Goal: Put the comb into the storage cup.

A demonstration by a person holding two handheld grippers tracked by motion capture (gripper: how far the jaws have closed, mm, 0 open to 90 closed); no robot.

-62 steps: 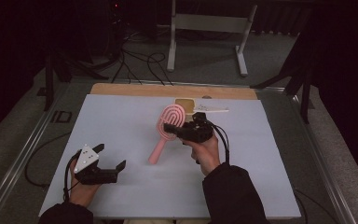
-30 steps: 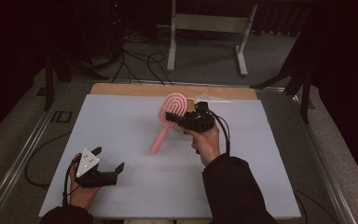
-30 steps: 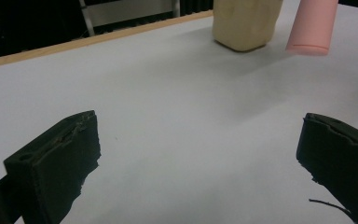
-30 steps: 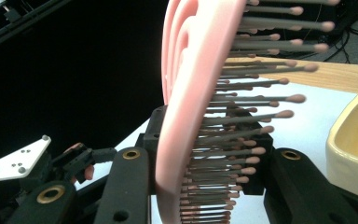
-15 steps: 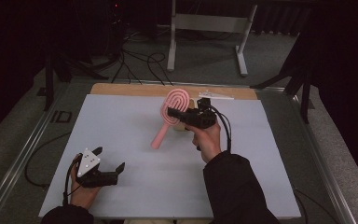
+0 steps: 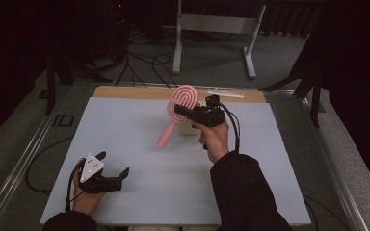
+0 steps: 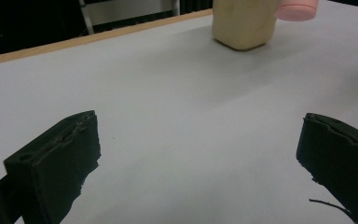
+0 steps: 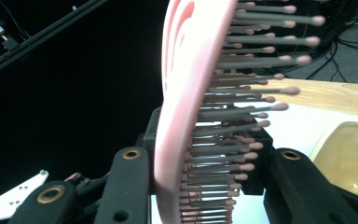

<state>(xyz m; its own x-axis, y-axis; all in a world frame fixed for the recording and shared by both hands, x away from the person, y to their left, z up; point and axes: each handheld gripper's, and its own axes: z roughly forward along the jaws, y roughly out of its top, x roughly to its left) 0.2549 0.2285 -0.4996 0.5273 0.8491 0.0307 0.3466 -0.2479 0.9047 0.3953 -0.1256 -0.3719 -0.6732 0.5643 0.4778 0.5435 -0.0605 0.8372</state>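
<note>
right gripper (image 6: 182, 111), carried in the person's right hand (image 6: 215, 139) over the far middle of the worktop (image 6: 125, 125), is clamped on the pink plastic oval hairbrush with grey bristles (image 6: 179, 109), so the brush hangs clear of the surface instead of lying on it. in the right gripper view the jaws stand on either side of the brush head (image 8: 186, 93), one against its smooth pink back and the other on the bristle side, with the bristles pointing away to the right; gripping across the head's thickness looks like the surest hold, since the flat back gives one jaw a firm face to press on. from above, the head is up and tilted toward the far edge, while the handle slopes down and toward the person, its tip well above the pale blue-grey sheet. just beyond and partly hidden behind the gripper sits a squat beige container (image 6: 189, 127), which the left gripper view shows standing on the worktop (image 7: 168, 93) with the pink handle end just over it. my guess is the brush is being held near that container to go in or beside it, though nothing confirms this

left gripper (image 6: 112, 175) rests low at the near left of the worktop, jaws spread wide with nothing between them, seemingly parked out of the way
</note>
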